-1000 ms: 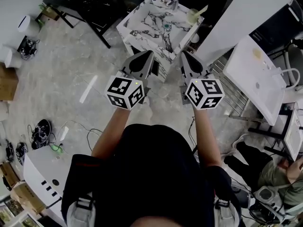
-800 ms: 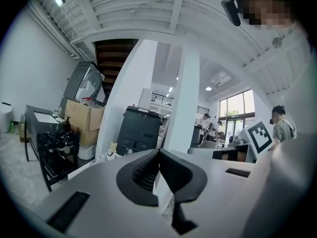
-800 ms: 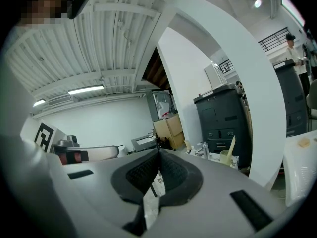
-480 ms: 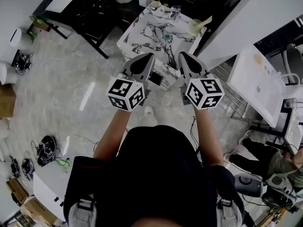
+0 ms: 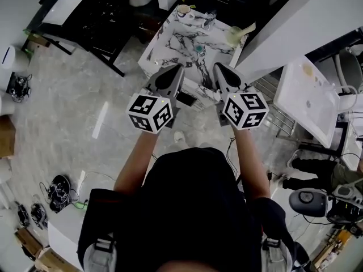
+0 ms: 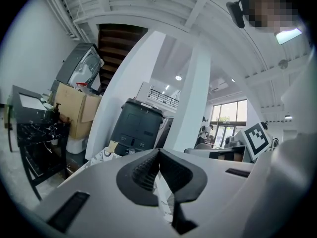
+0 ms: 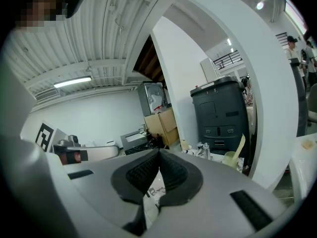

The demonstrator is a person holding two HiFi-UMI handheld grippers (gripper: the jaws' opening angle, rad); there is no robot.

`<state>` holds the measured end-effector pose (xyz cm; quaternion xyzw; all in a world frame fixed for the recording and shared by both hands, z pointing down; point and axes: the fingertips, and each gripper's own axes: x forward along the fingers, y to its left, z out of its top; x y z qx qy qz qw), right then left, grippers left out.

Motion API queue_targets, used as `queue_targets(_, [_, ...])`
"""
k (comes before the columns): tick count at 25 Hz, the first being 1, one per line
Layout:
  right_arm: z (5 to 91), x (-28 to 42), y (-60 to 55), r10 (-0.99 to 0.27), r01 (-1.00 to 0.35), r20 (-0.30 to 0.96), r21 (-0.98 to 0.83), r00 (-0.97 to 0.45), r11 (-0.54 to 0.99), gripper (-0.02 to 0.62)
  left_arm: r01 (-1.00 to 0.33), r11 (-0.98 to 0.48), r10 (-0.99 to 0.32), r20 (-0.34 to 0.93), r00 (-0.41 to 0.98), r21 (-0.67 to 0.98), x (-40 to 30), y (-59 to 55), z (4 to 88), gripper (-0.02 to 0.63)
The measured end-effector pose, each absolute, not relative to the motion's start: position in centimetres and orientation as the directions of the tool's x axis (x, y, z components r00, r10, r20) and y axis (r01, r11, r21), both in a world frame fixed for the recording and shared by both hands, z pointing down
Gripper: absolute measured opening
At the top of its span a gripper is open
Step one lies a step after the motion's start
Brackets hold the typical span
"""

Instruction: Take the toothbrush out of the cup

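- Left gripper [image 5: 179, 68] and right gripper [image 5: 218, 67] side by side, jaws pinched tight, nothing between them.
- They've moved forward; the marble counter [image 5: 170, 35] is closer now.
- The toothbrush [image 5: 248, 28] leans in the cup [image 5: 234, 35] at the counter's far right corner, untouched.

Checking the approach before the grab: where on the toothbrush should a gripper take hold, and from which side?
Take the toothbrush by the length that sticks out above the cup rim; the rest sits inside. It leans to the right, so the right gripper, now shut, would likely come from above with jaws opened across it.
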<state>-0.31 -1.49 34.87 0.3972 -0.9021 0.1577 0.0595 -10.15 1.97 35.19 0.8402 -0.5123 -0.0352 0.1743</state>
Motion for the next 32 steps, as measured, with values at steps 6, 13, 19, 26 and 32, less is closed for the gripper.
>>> queue_targets(6, [35.0, -0.1, -3.4, -0.733, -0.770, 0.240, -0.239, -0.637, 0.591, 0.034, -0.834, -0.429, -0.858, 0.130, 0.496, 0.348, -10.3, 0.4, 35.8, 0.012])
queue_targets(13, [35.3, 1.3, -5.4, -0.772, -0.803, 0.230, -0.246, -0.592, 0.543, 0.034, -0.827, -0.452, -0.846, 0.133, 0.516, 0.336, -10.0, -1.2, 36.1, 0.012])
queue_targets(19, [35.9, 3.1, -8.1, -0.802, -0.825, 0.218, -0.262, -0.556, 0.500, 0.034, -0.824, -0.473, -0.836, 0.137, 0.531, 0.313, -8.8, -3.5, 36.3, 0.012])
queue_targets(26, [36.7, 5.4, -11.6, -0.807, -0.831, 0.236, -0.295, -0.541, 0.471, 0.034, -0.812, -0.492, -0.815, 0.160, 0.556, 0.315, -6.3, -6.8, 36.8, 0.012])
queue_targets(32, [38.0, 7.1, -14.4, -0.801, -0.829, 0.249, -0.307, -0.544, 0.468, 0.034, -0.813, -0.492, -0.810, 0.177, 0.558, 0.313, -4.3, -9.5, 37.7, 0.012])
